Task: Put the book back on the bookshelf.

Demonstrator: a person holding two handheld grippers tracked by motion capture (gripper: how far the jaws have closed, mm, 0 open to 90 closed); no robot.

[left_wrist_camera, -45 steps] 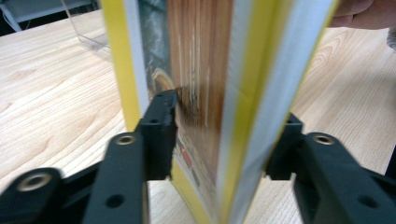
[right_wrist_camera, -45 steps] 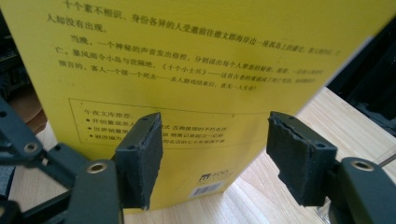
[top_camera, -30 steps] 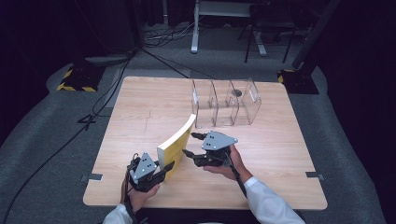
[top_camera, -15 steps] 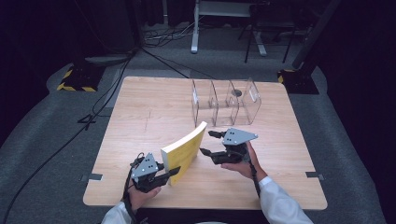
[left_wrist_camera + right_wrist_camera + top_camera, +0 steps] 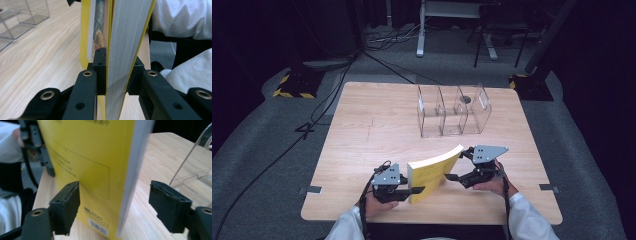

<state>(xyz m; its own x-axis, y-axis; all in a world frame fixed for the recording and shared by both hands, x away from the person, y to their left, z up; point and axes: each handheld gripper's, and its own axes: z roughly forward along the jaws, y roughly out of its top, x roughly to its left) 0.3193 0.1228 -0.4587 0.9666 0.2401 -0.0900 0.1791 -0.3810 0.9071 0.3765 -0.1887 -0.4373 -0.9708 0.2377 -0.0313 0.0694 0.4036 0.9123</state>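
A yellow paperback book (image 5: 434, 171) stands tilted on its long edge near the table's front, bowed slightly. My left gripper (image 5: 414, 190) is shut on its near lower corner; in the left gripper view the jaws (image 5: 116, 72) pinch the white page block and cover of the book (image 5: 127, 35). My right gripper (image 5: 458, 165) is open at the book's far right end. In the right gripper view, its fingers (image 5: 65, 208) stand wide apart, one on each side of the book's (image 5: 92, 157) page edge, without touching it.
A clear plastic organizer (image 5: 454, 112) with three upright compartments stands at the table's middle back, also seen as the organizer (image 5: 20, 17) and the organizer (image 5: 197, 170). White sleeves come in at the front edge. Cables and stands lie on the floor beyond the wooden table (image 5: 372, 125).
The book has swung from steeply upright to leaning low toward the right, still in the left gripper. The right gripper moved right and now straddles the book's far end.
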